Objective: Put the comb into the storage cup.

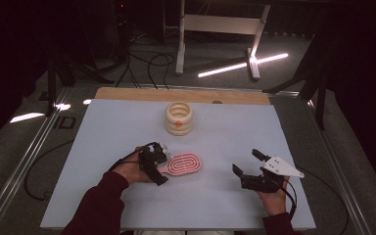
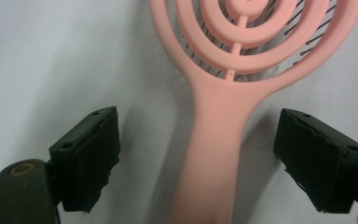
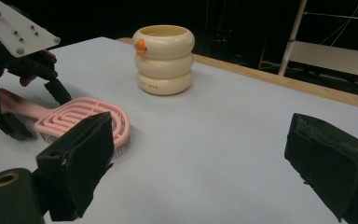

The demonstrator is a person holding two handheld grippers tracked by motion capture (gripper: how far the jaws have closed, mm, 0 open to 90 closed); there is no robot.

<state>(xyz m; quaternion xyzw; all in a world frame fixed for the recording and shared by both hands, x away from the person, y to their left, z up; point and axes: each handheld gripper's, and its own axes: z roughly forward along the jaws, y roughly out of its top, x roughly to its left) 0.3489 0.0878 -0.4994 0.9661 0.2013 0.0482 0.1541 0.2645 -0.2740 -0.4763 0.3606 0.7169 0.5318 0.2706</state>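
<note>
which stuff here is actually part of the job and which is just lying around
In play:
- pink hairbrush, handle between the open jaws of the left gripper
- possibly the cream ringed cup

Just about:
- right gripper, open, holding nothing
- white frame on the floor beyond the table

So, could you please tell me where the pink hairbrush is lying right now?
The pink hairbrush lies flat near the table's middle in the high view, in front of the cream cup, its handle between the open left gripper.
</note>
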